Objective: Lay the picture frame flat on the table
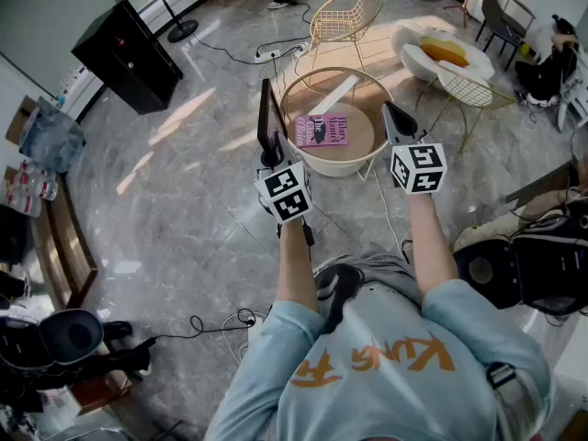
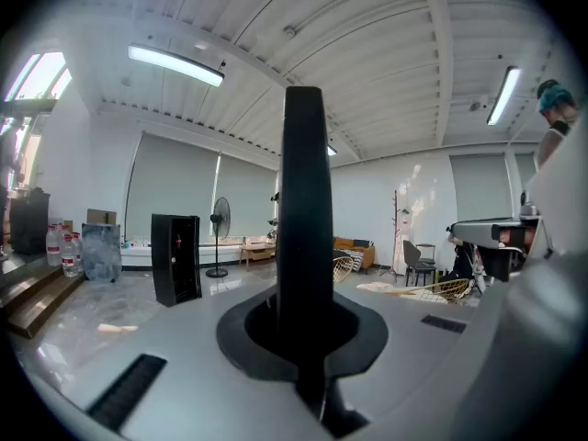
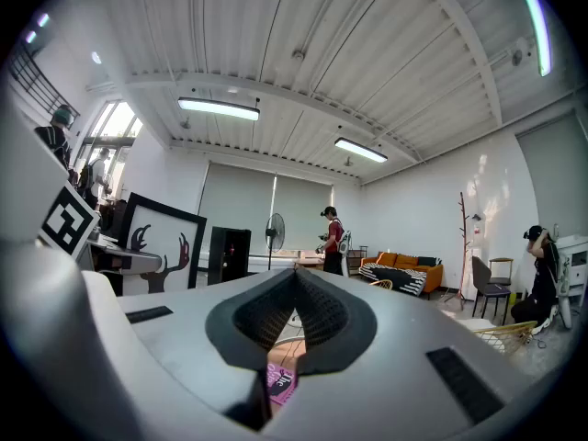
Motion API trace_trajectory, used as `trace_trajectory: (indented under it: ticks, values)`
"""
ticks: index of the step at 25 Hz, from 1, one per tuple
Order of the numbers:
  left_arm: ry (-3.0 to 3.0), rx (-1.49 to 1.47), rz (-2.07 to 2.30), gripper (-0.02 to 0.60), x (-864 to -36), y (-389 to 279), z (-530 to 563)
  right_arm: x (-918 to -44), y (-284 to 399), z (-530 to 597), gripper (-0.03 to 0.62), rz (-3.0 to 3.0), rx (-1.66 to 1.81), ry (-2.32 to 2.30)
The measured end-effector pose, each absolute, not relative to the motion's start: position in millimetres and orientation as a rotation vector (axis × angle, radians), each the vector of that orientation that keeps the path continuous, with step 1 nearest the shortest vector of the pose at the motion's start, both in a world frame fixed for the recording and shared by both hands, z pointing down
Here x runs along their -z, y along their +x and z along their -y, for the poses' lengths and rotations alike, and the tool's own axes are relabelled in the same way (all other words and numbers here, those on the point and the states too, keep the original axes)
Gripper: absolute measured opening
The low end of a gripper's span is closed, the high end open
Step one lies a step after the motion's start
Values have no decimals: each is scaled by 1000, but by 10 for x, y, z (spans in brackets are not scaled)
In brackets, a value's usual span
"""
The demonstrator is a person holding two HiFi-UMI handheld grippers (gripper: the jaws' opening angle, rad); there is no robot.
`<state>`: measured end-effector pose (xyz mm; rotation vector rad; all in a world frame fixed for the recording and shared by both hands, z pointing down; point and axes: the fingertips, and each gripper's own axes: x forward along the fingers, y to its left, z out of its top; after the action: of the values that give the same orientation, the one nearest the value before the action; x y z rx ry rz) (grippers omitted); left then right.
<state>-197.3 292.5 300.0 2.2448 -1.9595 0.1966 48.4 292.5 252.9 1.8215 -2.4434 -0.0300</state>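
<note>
- Since the table (image 1: 360, 134) already carries a pink book (image 1: 322, 130), bare top for a flat frame looks tight.
- Frame (image 1: 269, 118): upright, edge-on, held in the air near the table's left rim. Reads thin, stiff and light. Possibly glazed, so treat it as fragile and lower it gently.
- Left gripper (image 1: 272, 157): pinching the frame's lower edge. A narrow hold, so it may swing when tipped.
- Right gripper (image 1: 390, 110): jaws pressed together, empty.
</note>
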Motion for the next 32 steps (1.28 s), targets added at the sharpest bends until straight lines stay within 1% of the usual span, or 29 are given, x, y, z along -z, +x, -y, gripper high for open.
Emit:
trace_trajectory:
  ticks: [6, 13, 32]
  values:
    - [2181, -154, 2005, 26, -3000, -2254, -2929, -2560, 387, -2924, -3, 2474, 33, 1751]
    - [2232, -175, 1974, 26, -3055, -2086, -2967, -2622, 289, -2963, -3, 2519, 7, 1729]
    - [2241, -213, 1935, 26, -3099, -2056, -2848, -2689, 280, -2859, -3, 2504, -53, 1714]
